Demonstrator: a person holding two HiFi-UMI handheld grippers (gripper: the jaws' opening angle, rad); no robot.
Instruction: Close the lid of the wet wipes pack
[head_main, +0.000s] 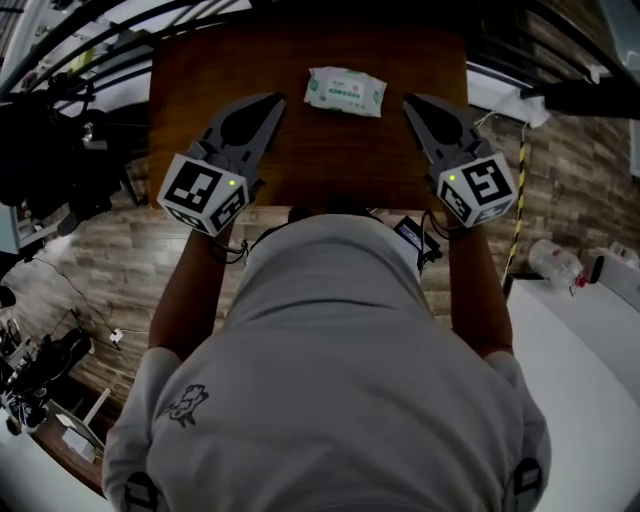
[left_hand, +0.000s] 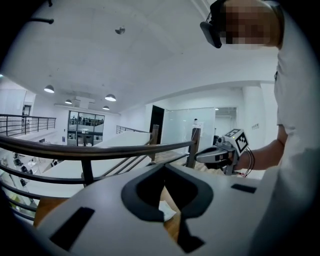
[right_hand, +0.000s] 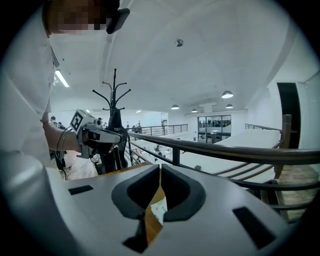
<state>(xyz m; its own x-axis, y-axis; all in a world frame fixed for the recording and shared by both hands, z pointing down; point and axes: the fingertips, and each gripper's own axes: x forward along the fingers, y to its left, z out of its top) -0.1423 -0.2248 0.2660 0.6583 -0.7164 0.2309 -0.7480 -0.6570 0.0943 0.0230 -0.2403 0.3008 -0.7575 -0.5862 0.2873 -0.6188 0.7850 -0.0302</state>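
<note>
A person in a white shirt (head_main: 330, 380) stands at the near edge of a brown wooden table (head_main: 300, 160) and holds a claw in each hand.

The wet wipes pack (head_main: 345, 91) lies flat on the table, in the middle of the far side. It is white with some green on it. It is too small from here to tell if its lid is up or down.

The left claw (head_main: 274, 98) is held up over the table, to the left of the pack. Its two jaws are pressed together at the tips, and nothing is between them. The right claw (head_main: 409, 100) is held up on the other side, to the right of the pack. Its jaws are together too, and they hold nothing.

Both claws point toward the far side of the table and lean in a little toward each other. The pack sits between their tips and a bit farther away. Neither claw touches it.

Looking along each claw, a small bit of the pack and the brown table shows through the hole behind the closed tips.

Past the table there is a dark railing (left_hand: 100, 150). A black coat stand (right_hand: 114, 107) is near it. The floor (head_main: 110, 260) beside the table looks like wood planks.
</note>
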